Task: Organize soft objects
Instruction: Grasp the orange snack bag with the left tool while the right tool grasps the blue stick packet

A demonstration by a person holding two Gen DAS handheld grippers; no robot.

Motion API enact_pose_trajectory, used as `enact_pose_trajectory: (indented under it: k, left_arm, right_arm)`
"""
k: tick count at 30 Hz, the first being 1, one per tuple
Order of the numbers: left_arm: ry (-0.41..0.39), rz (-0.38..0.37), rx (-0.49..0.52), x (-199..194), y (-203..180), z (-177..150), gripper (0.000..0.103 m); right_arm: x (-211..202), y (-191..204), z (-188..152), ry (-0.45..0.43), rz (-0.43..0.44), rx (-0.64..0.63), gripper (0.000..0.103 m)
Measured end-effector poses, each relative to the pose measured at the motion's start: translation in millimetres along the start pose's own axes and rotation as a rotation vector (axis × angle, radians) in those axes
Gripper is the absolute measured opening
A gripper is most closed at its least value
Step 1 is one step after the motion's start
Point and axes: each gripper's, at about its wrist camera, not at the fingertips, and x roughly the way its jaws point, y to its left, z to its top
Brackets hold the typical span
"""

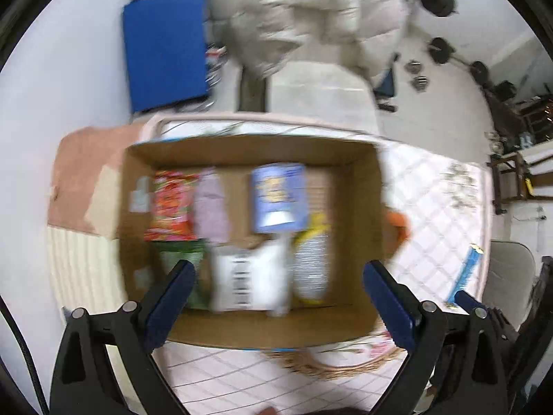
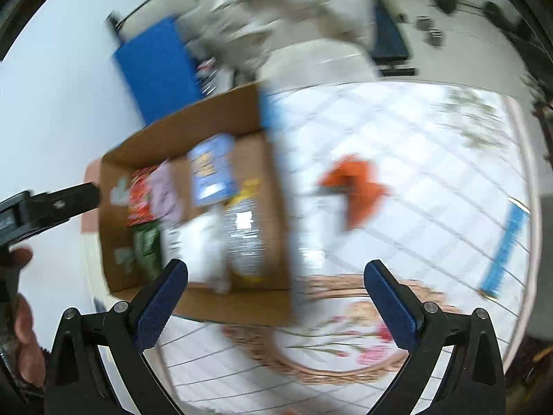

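Observation:
An open cardboard box sits on a quilted white mattress. Inside lie a red packet, a lilac soft item, a blue packet, a green packet, a white bag and a clear bottle. My left gripper is open and empty above the box's near side. My right gripper is open and empty over the box's right wall. An orange soft object lies on the mattress right of the box. Both views are motion-blurred.
A blue strip lies near the mattress's right edge. A blue panel leans on the wall behind. A white duvet heap sits beyond the box. A pink cloth lies left of the box. Weights lie on the floor.

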Motion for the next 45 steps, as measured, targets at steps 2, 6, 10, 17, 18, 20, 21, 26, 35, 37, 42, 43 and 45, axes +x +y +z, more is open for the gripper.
enact_pose_trajectory:
  k: [2,6,10,17,18,20,21,26,35,37,42,43,45]
  left_arm:
    - [0.015,-0.042,0.042,9,-43,0,0.100]
    - [0.124,-0.086,0.099,59,-109,9,0.100]
    - [0.236,-0.060,0.118,124,-161,19,0.099]
    - [0.365,0.043,0.066,210,-194,27,0.098]
    - [0.358,0.067,0.082,212,-199,28,0.097]
    - [0.382,0.070,0.118,221,-211,33,0.097]
    - [0.393,0.080,0.118,225,-214,34,0.097]
    - [0.416,0.138,0.088,241,-211,45,0.097]
    - [0.453,0.188,0.074,265,-195,41,0.090]
    - [0.438,0.201,0.074,265,-194,41,0.089]
    - [0.387,0.265,0.105,263,-193,41,0.061]
    - [0.379,0.264,0.112,262,-193,39,0.060]
    - [0.364,0.260,0.117,259,-192,33,0.059]
  right_arm:
    - [-14,-41,-2,-0.010,-0.021,0.054,0.103]
    - [-27,-136,-5,-0.022,-0.100,0.177,0.103]
    - [-27,-225,-1,-0.014,-0.152,0.308,0.103]
    - [14,-318,5,0.047,-0.194,0.438,0.103]
    - [19,-325,6,0.055,-0.189,0.447,0.103]
    - [31,-336,8,0.073,-0.190,0.452,0.103]
    - [37,-338,9,0.081,-0.193,0.451,0.103]
    - [68,-347,18,0.143,-0.200,0.440,0.103]
    - [108,-356,15,0.247,-0.230,0.449,0.097]
    - [113,-355,13,0.261,-0.237,0.444,0.092]
    - [114,-348,8,0.246,-0.255,0.418,0.071]
    - [110,-343,6,0.232,-0.261,0.409,0.055]
    - [107,-337,4,0.231,-0.264,0.400,0.026]
